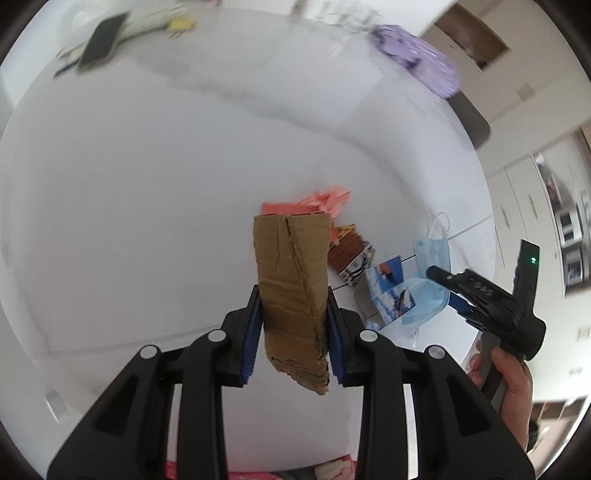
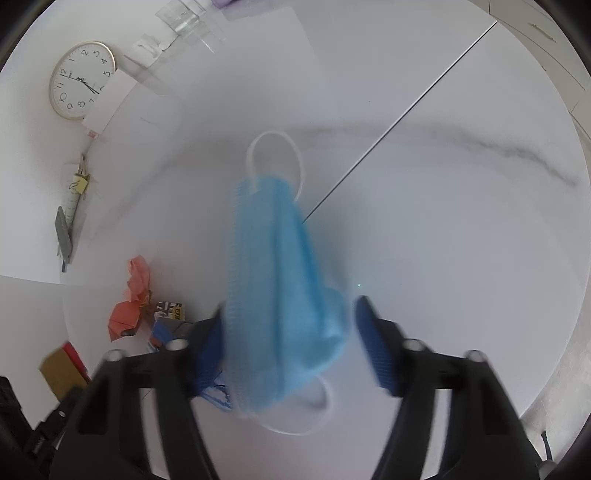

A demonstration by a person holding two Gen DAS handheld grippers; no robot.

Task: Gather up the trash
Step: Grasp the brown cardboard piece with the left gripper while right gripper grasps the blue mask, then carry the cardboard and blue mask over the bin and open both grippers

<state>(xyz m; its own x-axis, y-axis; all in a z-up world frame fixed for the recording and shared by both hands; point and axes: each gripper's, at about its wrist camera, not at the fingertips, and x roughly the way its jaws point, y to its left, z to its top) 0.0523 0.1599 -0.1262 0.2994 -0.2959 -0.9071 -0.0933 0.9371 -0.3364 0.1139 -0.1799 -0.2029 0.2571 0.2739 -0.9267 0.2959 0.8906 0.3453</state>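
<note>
My left gripper (image 1: 291, 295) is shut on a strip of brown cardboard (image 1: 291, 273), which stands up between the blue pads above the white table (image 1: 147, 184). A blue face mask (image 2: 280, 266) lies blurred between the jaws of my right gripper (image 2: 290, 308). The left pad is against the mask and the right pad (image 2: 373, 339) stands clear of it. In the left wrist view the right gripper (image 1: 443, 288) points into the mask (image 1: 430, 254). Beside it lie crumpled pink paper (image 1: 325, 201), a small printed carton (image 1: 351, 254) and a blue picture card (image 1: 391, 291).
A person's hand (image 1: 509, 384) holds the right gripper's handle. A wall clock (image 2: 81, 79) lies flat at the far left, with a glass (image 2: 181, 16) beyond it. A dark phone (image 1: 101, 42) and a purple cloth (image 1: 417, 55) sit at the table's far side.
</note>
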